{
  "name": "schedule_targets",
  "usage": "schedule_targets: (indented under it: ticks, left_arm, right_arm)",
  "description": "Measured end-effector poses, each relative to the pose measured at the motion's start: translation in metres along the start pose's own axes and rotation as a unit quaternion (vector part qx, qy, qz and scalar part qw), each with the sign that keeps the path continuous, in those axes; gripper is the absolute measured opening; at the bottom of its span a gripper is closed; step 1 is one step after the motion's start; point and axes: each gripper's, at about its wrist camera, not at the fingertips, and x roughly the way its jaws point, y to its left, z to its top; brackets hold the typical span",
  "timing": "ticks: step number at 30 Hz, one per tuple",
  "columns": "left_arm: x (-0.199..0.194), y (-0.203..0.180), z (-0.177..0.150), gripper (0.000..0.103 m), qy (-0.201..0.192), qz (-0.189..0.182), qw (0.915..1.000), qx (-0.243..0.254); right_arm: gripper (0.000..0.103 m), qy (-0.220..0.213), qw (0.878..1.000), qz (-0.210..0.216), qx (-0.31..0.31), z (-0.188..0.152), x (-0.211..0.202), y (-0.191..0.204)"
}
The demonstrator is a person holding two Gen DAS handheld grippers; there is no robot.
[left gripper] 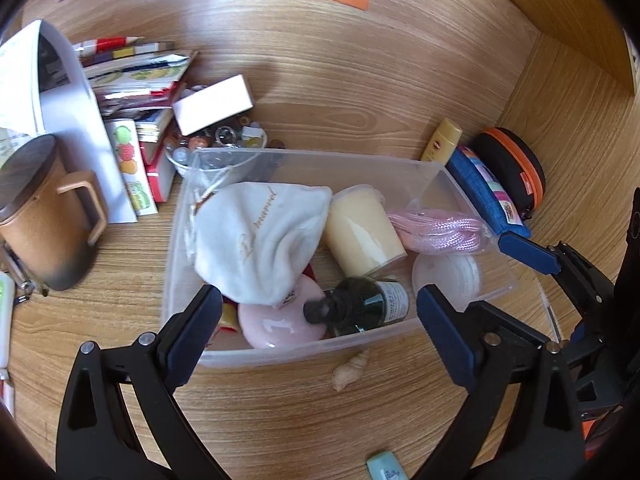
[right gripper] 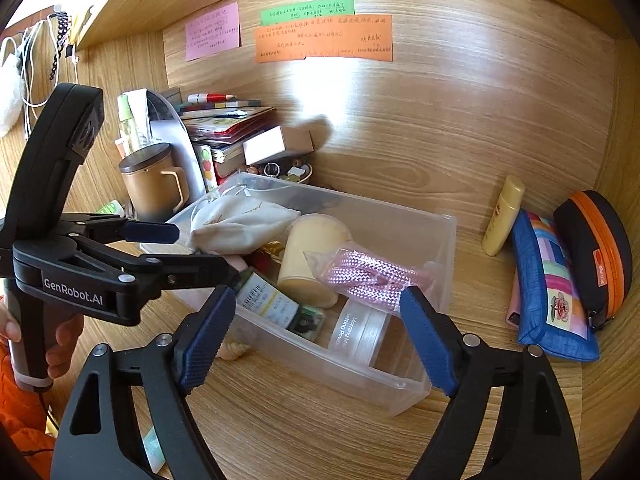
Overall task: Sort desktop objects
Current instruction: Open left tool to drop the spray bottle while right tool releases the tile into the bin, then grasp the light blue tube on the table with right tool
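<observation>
A clear plastic bin (left gripper: 304, 354) (right gripper: 400, 390) stands on the wooden desk. It holds a white cloth pouch (left gripper: 260, 240) (right gripper: 236, 224), a cream cup (left gripper: 362, 230) (right gripper: 312, 256), a bagged pink rope (left gripper: 440, 230) (right gripper: 368, 274), a dark bottle (left gripper: 360, 306), a pink round case (left gripper: 280, 326) and a clear round jar (right gripper: 360, 334). My left gripper (left gripper: 320, 300) (right gripper: 206, 252) hovers open over the bin's near end, above the bottle. My right gripper (right gripper: 316, 300) is open over the bin; the rope bag lies just past its tips, untouched. One of its blue fingers (left gripper: 528, 250) shows by the bin's right wall.
A brown lidded mug (left gripper: 44, 216) (right gripper: 154, 184), stacked books (left gripper: 136, 92), a white box (left gripper: 216, 104) and a glass bowl of beads (left gripper: 212, 148) crowd the left. A yellow tube (right gripper: 502, 216), blue pouch (right gripper: 548, 292) and black-orange case (right gripper: 596, 256) lie right. A small shell (left gripper: 350, 370) sits before the bin.
</observation>
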Motion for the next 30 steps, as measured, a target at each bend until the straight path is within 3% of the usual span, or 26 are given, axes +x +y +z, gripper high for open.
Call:
schedule_targets:
  ticks: [16,30]
  left_arm:
    - [-0.052,0.012,-0.027,0.099,-0.043,0.062,0.9972,0.004]
    - [-0.069,0.02,-0.068,0.099,-0.037,0.06,0.9975,0.005]
  right_arm:
    - [0.082,0.006,1.0,0.009,-0.001,0.0,-0.011,0.012]
    - [0.083,0.038,0.999,0.012,0.003,-0.036,-0.03,0.052]
